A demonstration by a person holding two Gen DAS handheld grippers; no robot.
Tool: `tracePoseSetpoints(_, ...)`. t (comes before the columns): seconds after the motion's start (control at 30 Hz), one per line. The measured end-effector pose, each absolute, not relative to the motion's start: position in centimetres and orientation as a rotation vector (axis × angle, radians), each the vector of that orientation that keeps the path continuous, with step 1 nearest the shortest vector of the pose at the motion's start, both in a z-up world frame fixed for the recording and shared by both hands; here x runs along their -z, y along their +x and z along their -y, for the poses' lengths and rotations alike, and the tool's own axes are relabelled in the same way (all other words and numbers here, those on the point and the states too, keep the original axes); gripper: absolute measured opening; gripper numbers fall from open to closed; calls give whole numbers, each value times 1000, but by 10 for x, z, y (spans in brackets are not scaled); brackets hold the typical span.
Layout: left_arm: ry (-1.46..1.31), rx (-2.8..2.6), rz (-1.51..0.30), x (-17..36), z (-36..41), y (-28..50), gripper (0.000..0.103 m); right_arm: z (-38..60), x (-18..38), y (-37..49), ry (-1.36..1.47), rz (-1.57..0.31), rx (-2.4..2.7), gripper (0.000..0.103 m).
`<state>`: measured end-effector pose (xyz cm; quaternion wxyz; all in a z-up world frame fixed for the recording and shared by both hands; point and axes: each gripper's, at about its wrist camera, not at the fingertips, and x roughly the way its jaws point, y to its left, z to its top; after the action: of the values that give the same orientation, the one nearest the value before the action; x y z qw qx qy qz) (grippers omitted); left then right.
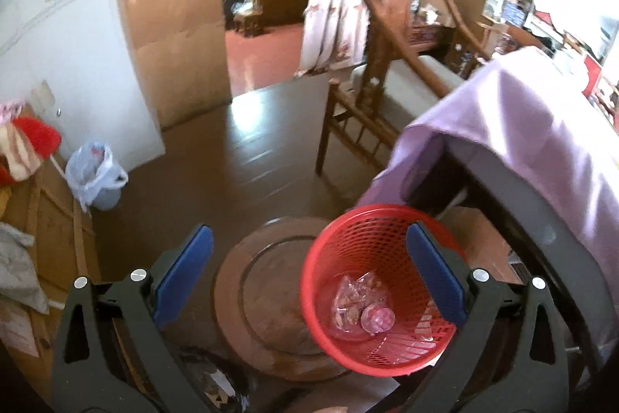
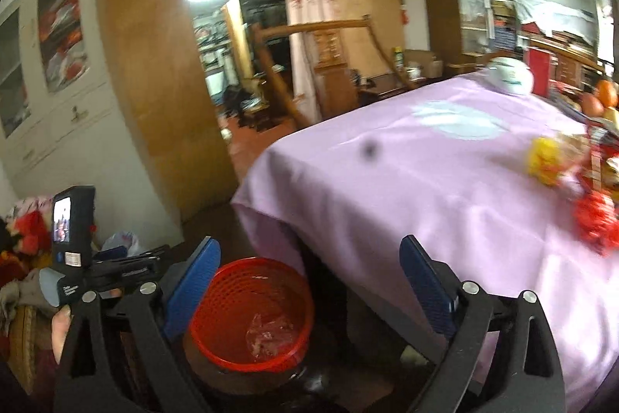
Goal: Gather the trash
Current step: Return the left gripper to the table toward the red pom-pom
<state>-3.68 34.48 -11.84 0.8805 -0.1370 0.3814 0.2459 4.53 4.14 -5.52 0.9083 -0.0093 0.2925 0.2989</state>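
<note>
Listing: crumpled clear plastic wrapper (image 1: 358, 304), light, soft, crackly, lying in red mesh wastebasket (image 1: 348, 246) below left gripper (image 1: 309, 273); pinch any fold. Both grippers gape empty, right gripper (image 2: 309, 281) included.

Fisheye-warped edges, motion blur, blown-out daylight at right, glare on floor (image 1: 247, 111)

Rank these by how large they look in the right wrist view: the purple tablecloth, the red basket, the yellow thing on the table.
1. purple tablecloth, by far the largest.
2. red basket; being nearer the camera inflates it.
3. yellow thing, blurred and smallest.
</note>
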Motion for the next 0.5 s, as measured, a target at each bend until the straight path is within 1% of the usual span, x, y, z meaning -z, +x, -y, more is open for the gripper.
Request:
tracePoseSetpoints(0.27, -203, -371, -718, 70, -276, -34, 96, 53, 29, 10, 76, -481, -479, 96)
tracePoseSetpoints(0.5, -120, -223, -697, 45, -199, -27, 96, 133, 23, -21, 156, -394, -331, 97)
